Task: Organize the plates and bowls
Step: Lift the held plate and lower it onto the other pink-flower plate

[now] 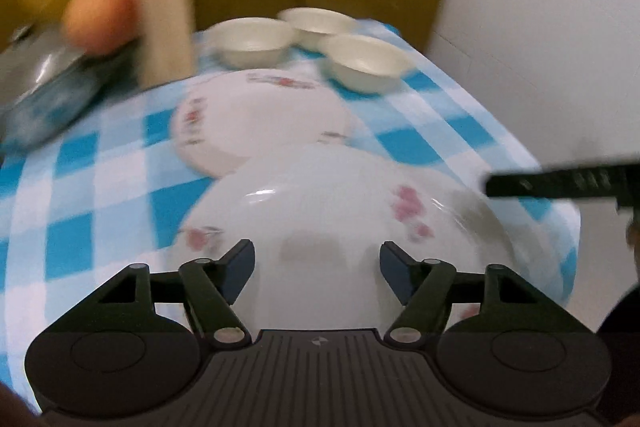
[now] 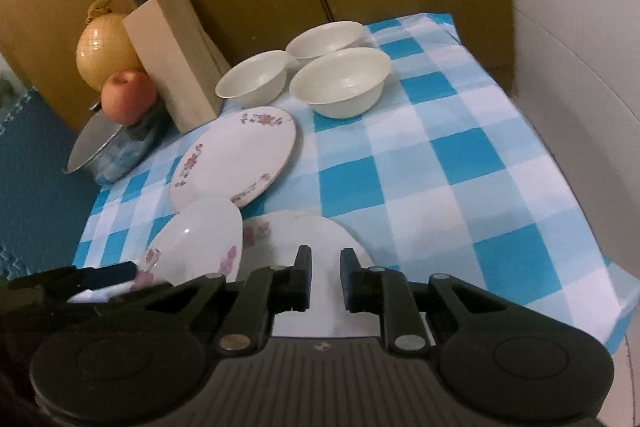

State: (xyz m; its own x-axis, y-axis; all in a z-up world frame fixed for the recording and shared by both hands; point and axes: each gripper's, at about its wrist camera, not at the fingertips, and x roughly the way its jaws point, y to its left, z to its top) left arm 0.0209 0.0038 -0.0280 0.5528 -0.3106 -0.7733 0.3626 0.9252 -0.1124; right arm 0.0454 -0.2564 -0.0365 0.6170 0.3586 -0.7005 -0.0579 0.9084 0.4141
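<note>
Left wrist view first: my left gripper (image 1: pixel 316 263) hangs with its fingers well apart over a floral plate (image 1: pixel 320 211) that sits tilted, and the plate's near rim lies between the pads. Whether the pads touch the rim I cannot tell; I see a gap on both sides. From the right edge of this view my right gripper (image 1: pixel 560 181) shows as a dark bar reaching in over the plate's far right side.

In the right wrist view, my right gripper (image 2: pixel 325 281) has its fingers drawn close, with only a narrow slot between them, and nothing is clamped there. Below them lies a second floral plate (image 2: pixel 320 231) flat on the blue-and-white checked tablecloth (image 2: pixel 440 167). To its left the tilted plate (image 2: pixel 200 235) overlaps it, and my left gripper (image 2: pixel 108 275) shows at that plate's lower edge.

Farther back a third floral plate (image 2: pixel 236 155) rests on the cloth, just beside the tilted one. Behind it three plain white bowls (image 2: pixel 340 83) stand upright, clustered near one another. At the left a wooden knife block (image 2: pixel 176 59) holds several handles, with an onion (image 2: pixel 104 51) and an apple (image 2: pixel 128 95) beside it. The apple sits on the lid of a metal pot (image 2: pixel 108 155).
</note>
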